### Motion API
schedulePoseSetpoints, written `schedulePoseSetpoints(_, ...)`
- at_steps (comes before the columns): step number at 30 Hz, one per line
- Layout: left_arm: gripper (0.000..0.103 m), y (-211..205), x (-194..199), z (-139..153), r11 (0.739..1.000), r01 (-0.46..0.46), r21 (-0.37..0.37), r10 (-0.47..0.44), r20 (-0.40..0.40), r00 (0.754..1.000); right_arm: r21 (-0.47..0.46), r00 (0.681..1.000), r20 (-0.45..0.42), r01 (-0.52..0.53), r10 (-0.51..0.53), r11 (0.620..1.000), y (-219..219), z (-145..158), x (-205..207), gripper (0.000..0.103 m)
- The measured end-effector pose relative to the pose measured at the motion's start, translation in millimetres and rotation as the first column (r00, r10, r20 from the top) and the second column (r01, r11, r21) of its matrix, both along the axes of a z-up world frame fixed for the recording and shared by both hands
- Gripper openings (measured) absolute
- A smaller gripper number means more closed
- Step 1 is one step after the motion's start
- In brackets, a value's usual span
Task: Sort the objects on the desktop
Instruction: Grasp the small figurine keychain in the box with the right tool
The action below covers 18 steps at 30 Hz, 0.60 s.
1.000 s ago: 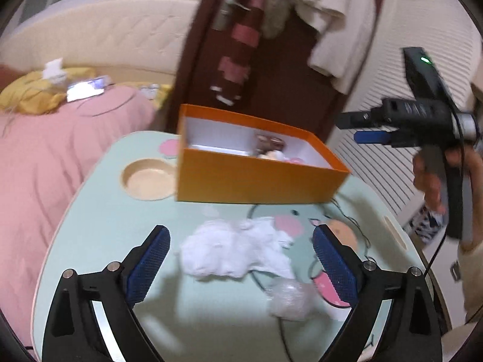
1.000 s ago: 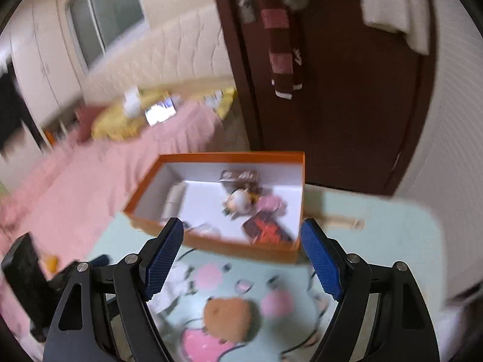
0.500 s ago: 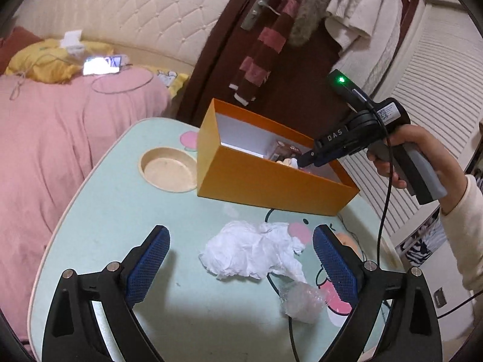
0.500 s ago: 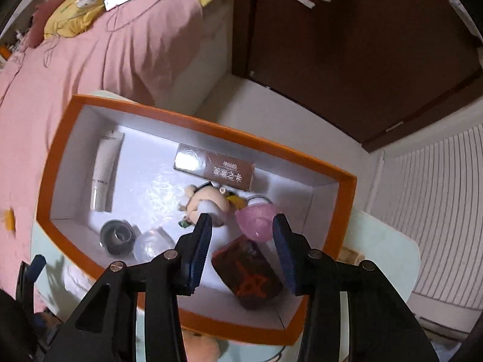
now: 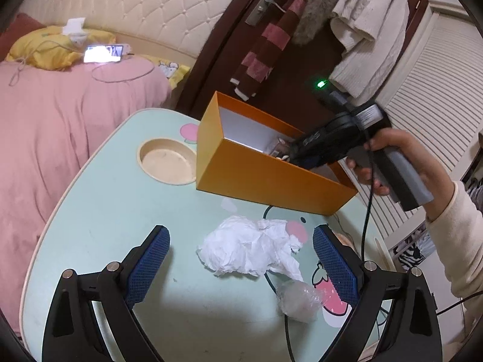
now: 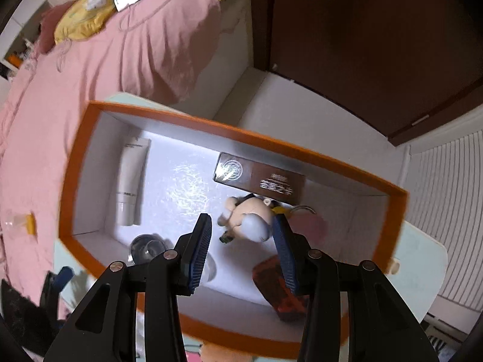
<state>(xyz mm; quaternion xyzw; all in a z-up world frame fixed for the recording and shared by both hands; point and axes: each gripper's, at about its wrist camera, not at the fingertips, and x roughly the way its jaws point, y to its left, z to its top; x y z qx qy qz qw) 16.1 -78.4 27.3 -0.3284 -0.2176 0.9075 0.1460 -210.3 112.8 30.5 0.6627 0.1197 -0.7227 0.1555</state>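
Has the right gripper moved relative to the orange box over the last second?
Yes. The right gripper has come from the table side of the orange box to over its inside, pointing down, jaws narrowed.

Left view oblique over table (image 5: 99, 211); right view straight down, close; shared: orange box (image 5: 265, 181).

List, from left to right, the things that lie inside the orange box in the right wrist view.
White tube → clear round jar → small doll → pink round thing. I left out the brown flat box and the dark red packet, because they overlap these in the order.
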Motion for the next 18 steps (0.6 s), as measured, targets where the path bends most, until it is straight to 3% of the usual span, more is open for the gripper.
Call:
schedulePoseSetpoints(3, 0.095, -1, 0, 0, 1.0, -0.005, -0.005, 0.005, -0.003, 1.0, 0.016, 1.0, -0.015, -0.004, 0.004, 1.0, -1, -7, 0, 0.043)
schedulePoseSetpoints(6, 0.095, -2, 0, 0, 1.0, -0.007, -0.004, 0.007, -0.001, 1.0, -0.018, 0.999, -0.051, -0.007, 0.006, 1.0, 3, 4, 4, 0.043)
schedulePoseSetpoints(18, 0.095, -2, 1, 0, 1.0, -0.011, -0.023, 0.011, -0.002, 1.0, -0.275, 0.982, -0.185, -0.024, -0.029, 0.961, 40, 92, 48, 0.043)
